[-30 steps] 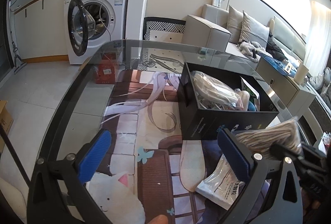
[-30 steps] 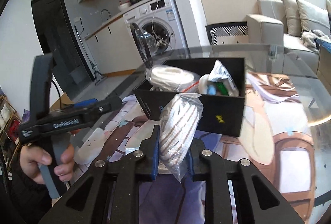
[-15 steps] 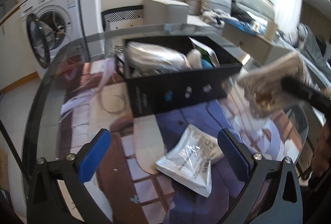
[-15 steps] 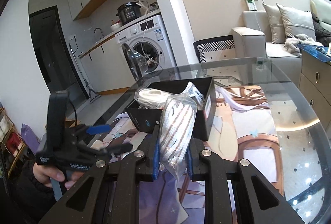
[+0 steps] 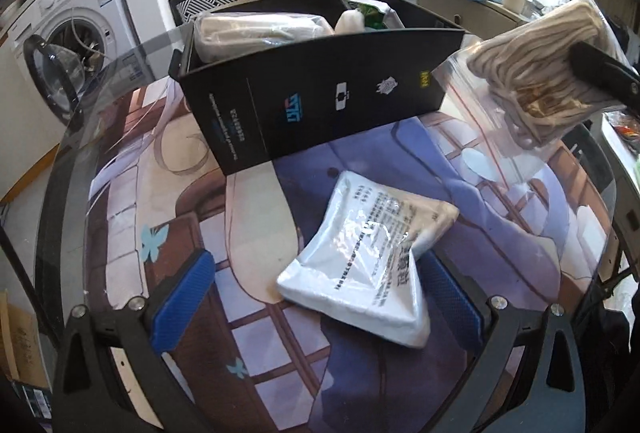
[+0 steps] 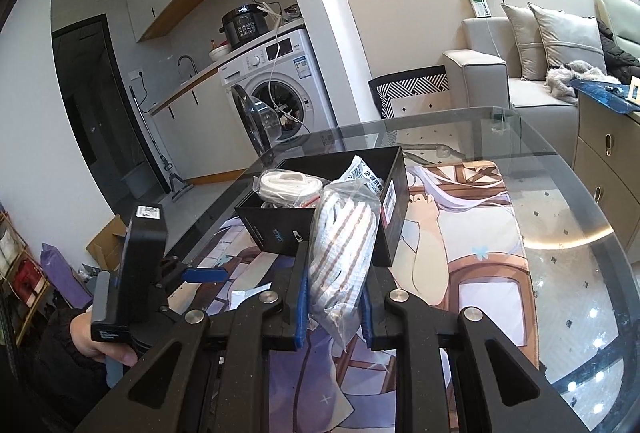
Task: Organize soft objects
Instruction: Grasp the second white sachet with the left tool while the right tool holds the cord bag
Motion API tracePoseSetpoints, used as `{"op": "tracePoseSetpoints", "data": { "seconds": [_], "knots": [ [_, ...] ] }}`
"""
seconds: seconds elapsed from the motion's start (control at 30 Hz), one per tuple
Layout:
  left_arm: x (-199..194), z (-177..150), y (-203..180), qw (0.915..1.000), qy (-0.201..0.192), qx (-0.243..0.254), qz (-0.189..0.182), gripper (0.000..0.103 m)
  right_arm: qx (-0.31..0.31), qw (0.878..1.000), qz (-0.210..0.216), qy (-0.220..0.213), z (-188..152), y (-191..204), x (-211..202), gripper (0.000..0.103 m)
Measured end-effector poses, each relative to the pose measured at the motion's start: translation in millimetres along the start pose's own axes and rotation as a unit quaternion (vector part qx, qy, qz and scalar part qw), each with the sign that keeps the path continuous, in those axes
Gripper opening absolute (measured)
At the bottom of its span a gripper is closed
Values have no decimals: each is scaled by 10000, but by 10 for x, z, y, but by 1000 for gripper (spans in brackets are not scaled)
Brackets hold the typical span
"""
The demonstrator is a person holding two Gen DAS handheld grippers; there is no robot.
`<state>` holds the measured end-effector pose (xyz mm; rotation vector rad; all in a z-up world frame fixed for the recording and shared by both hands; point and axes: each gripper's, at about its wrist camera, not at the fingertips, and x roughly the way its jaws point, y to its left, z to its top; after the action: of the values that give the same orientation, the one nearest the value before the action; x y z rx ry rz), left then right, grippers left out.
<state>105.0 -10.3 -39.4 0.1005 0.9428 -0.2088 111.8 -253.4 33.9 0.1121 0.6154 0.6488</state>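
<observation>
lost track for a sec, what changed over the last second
The left gripper swung and tipped down towards the white printed plastic packet, which now lies between its open blue pads. The right gripper lifted the clear bag of striped cloth a little, near the black cardboard box. Unchanged: right grip shut on the bag, box and packet in place.

1. A home is shown: an open-plan flat around a round glass table (image 6: 560,193).
2. Beyond the table, a washing machine (image 6: 280,89) is fitted under a kitchen counter (a pressure cooker (image 6: 244,27) on top).
3. Right of the table, a cushioned sofa (image 6: 520,81) is seen.
</observation>
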Motion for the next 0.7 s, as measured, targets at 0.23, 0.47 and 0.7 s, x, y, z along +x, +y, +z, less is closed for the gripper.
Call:
{"op": "tracePoseSetpoints", "data": {
  "seconds": [0.23,0.47,0.7],
  "knots": [
    [39,34,-7,9996,-95,-278,35,98,4,10000,23,51,-22,15,58,20],
    [-33,52,-49,9992,-350,-28,-179,48,9,10000,36,1,-19,20,40,20],
    [-117,65,6,9980,-459,-105,-414,37,-20,9999,79,-97,-33,33,5,20]
  ]
}}
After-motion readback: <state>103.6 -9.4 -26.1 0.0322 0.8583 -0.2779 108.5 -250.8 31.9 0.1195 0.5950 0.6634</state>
